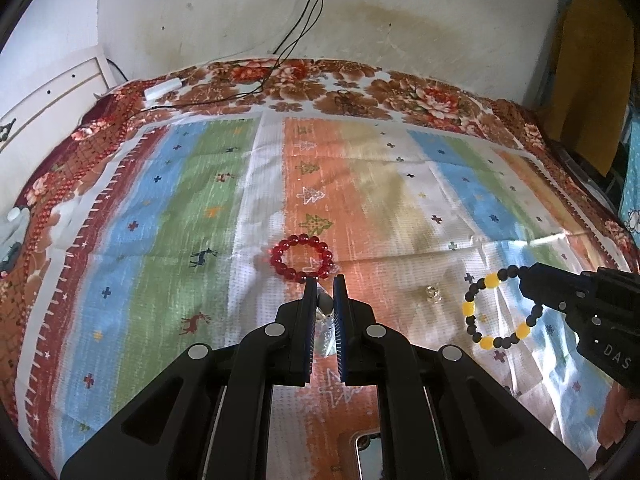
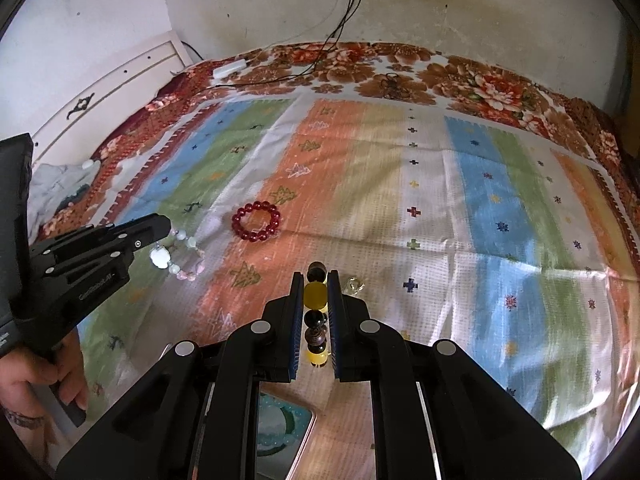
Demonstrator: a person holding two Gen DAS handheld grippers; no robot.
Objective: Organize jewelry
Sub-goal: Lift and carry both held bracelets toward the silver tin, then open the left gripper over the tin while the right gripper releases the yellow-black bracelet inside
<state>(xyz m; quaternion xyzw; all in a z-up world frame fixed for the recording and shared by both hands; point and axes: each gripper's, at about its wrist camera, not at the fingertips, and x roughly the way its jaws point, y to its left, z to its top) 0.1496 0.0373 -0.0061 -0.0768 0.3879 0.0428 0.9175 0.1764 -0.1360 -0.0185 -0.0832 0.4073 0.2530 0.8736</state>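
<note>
Right wrist view shows three bracelets: one red bracelet (image 2: 257,221) lying on the striped cloth (image 2: 460,208), one black-and-yellow bracelet (image 2: 316,312) pinched by the right gripper (image 2: 316,280), and one pale bracelet (image 2: 178,256) dangling, pinched by the left gripper (image 2: 166,222). One small clear trinket (image 2: 354,285) lies just beside the right gripper.

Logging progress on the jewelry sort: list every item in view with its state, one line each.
Left gripper: shut on the pale bracelet.
Pale bracelet: hanging from the left gripper.
Right gripper: shut on the black-and-yellow bracelet.
Black-and-yellow bracelet: held, loop dangling.
Red bracelet: lying loose on the cloth, untouched.
Small clear trinket: lying loose on the cloth.
Striped cloth: spread flat, slightly creased.
</note>
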